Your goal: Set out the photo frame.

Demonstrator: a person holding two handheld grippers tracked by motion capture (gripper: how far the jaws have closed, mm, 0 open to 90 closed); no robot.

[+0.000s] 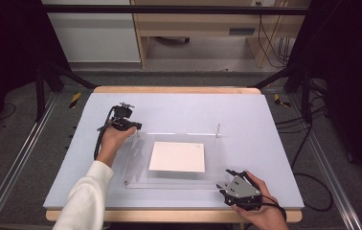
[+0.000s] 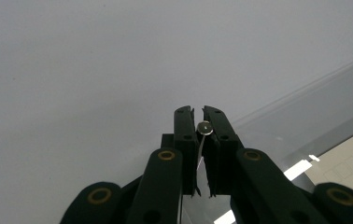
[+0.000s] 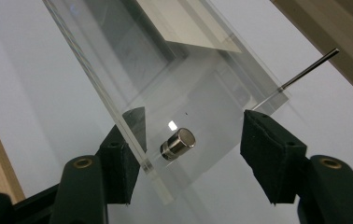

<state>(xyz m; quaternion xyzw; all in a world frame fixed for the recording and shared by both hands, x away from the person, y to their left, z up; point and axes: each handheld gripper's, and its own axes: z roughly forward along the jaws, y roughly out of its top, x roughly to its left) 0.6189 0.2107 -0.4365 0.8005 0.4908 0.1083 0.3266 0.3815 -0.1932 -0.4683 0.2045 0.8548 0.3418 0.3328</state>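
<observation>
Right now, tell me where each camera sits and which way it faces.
High view: above the near table edge, looking forward and down on the clear plate with white paper; shows sleeve, hands, left gripper and right gripper.
Left gripper view: rides the left gripper, looking along jaws shut on a thin pin.
Right gripper view: rides the right gripper, open jaws straddling the plate's corner and a metal knob.
Shared: all three show the clear plate and the paper.
</observation>
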